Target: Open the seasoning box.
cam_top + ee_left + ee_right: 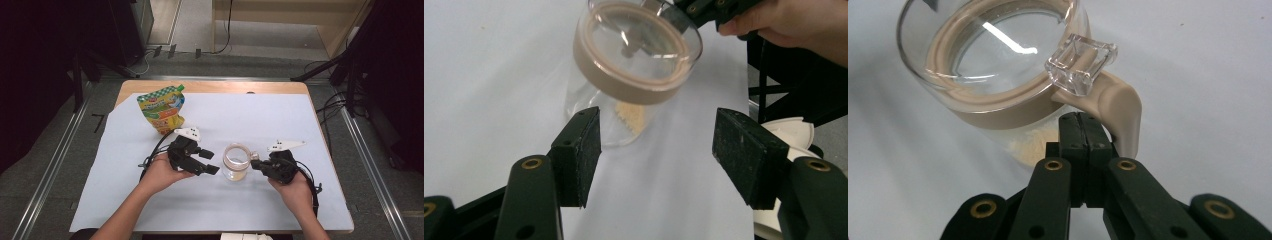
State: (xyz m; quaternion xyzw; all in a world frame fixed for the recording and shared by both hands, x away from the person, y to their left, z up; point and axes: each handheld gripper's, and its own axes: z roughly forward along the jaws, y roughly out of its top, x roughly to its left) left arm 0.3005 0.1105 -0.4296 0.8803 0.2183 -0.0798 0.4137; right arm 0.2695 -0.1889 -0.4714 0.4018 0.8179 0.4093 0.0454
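Two risks stand out: the right gripper point(261, 165), jaws pinched flat beside the jar's point(235, 162) handle point(1120, 107), may tip it, while the left gripper's point(209, 162) wide, empty jaws nudge it across the surface point(280, 120).

The counter point(280, 115) lies under a pale sheet, and most of it is bare: the whole far right part, the near strip along the person's edge and the left margin offer free passage. Three things stand in the way. The clear jar point(236, 162) with its tan-rimmed lid sits mid-counter, and the right gripper point(256, 164) blocks its right side, jaws pressed together just beside the jar's tan latch point(1120, 107). The left gripper point(212, 161) closes off the jar's left side, its jaws spread with a clear gap between them facing the jar. The green and yellow pouch point(162, 108) stands at the far left, well apart from the jar, with a free lane between them.
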